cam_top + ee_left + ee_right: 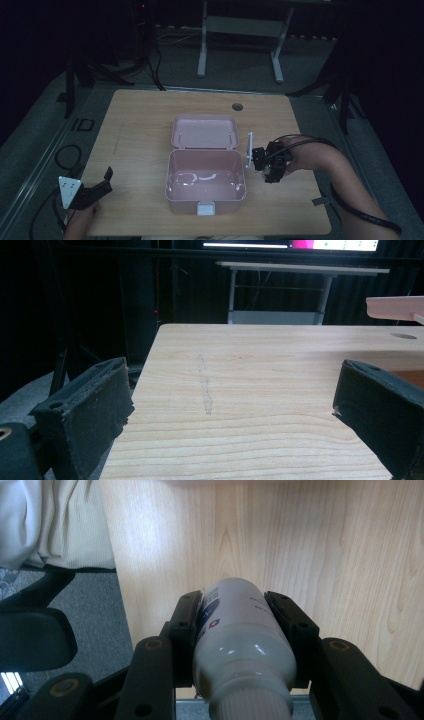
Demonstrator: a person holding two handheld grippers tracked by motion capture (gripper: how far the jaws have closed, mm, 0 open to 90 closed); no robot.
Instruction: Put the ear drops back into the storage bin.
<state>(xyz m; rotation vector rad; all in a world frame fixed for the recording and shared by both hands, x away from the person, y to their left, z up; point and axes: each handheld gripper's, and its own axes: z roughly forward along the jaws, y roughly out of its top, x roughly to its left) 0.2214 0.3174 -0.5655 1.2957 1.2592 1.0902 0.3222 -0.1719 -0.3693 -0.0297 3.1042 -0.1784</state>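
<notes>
1. High view: fixed above the near edge, facing forward and down over the whole desk [145,125], far off.
2. Left gripper view: low over the desk [260,390], facing along its length past two black fingers [90,410].
3. Right gripper view: close, facing down onto desk [325,545] grain; wooden top shared by all.

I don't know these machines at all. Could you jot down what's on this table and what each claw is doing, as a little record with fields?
Surface: wooden table
Container: pink box, lid open and laid back, seemingly nothing inside
Left gripper: jaws wide apart, holding nothing, near the table's left front corner
Right gripper: jaws closed on a white bottle, just right of the box
Bottle details: ribbed cap, printed label
</notes>
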